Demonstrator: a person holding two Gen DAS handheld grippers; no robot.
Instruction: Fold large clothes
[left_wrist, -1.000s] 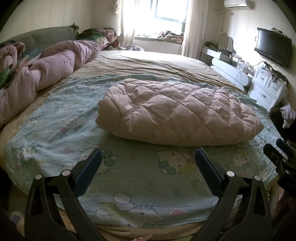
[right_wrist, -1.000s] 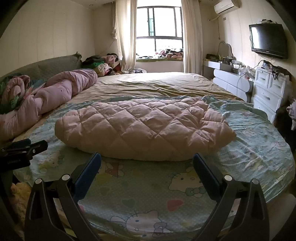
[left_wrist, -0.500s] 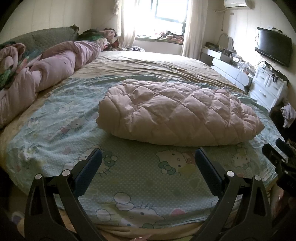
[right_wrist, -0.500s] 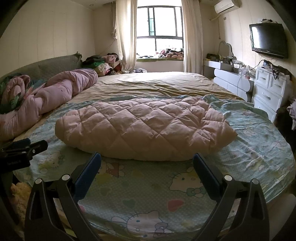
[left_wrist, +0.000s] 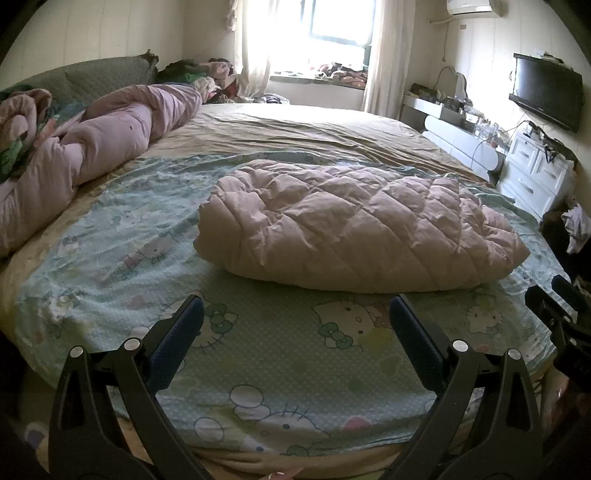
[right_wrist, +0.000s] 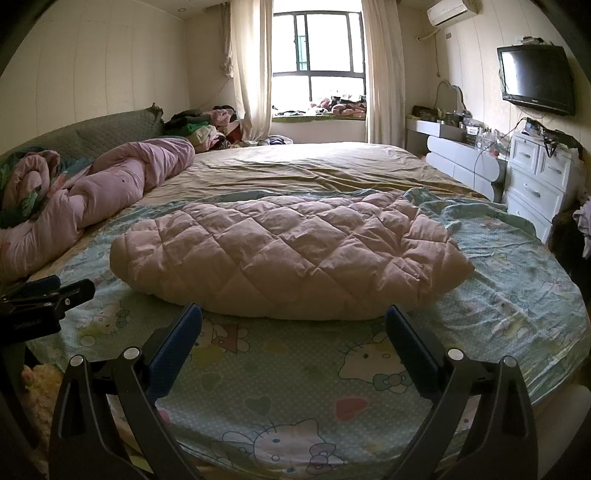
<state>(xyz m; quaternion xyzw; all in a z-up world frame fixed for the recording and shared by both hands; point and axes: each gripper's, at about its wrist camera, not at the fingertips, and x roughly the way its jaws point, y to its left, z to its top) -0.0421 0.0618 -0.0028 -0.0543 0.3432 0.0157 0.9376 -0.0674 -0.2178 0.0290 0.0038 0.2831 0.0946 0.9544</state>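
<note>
Pink quilted garment (left_wrist: 354, 225) folded, claws (left_wrist: 295, 317) spread, apart.

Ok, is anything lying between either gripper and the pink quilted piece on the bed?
Nothing visible. Only bare cartoon-print sheet lies between the open left gripper and the quilted piece, and the same holds for the open right gripper. The rolled duvet sits well off to the left.

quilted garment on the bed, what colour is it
Pale pink quilted garment, diamond-stitched; clearest in the right wrist view.
</note>
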